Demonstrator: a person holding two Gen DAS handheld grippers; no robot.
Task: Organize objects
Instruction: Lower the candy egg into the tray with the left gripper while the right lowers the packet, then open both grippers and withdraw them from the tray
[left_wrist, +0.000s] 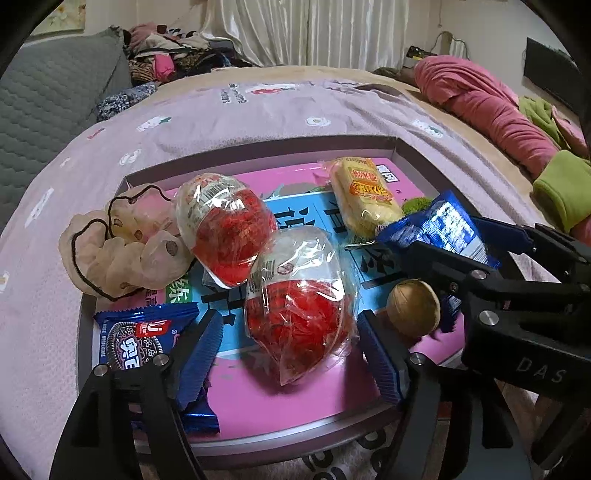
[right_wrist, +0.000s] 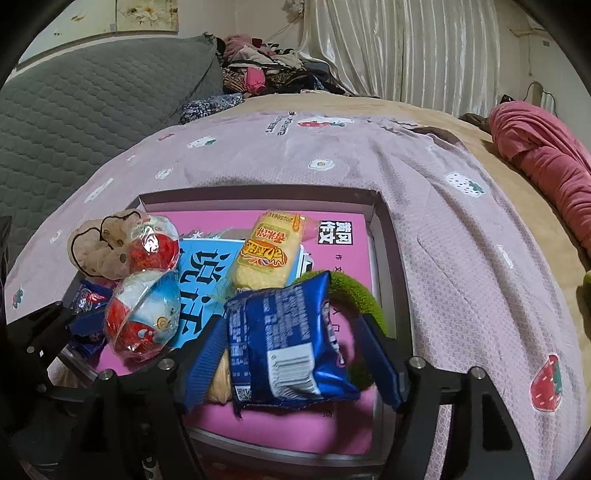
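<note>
Two hand-held grippers, both spread wide and gripping nothing: the left hand-held gripper (left_wrist: 291, 347) straddles a wrapped red egg (left_wrist: 299, 314) mid-frame in the tray (left_wrist: 258, 151); the right hand-held gripper (right_wrist: 291, 354) frames a loose blue packet (right_wrist: 288, 343), which looks likely to slip off the walnut (left_wrist: 413, 308).

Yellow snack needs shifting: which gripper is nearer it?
Right. The right gripper straddles the blue packet just before the yellow snack; the left gripper sits farther back, around a red egg.

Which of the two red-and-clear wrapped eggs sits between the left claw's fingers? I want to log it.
The nearer egg, lying between the open left claw. The other egg lies farther back, beside the beige scrunchie.
</note>
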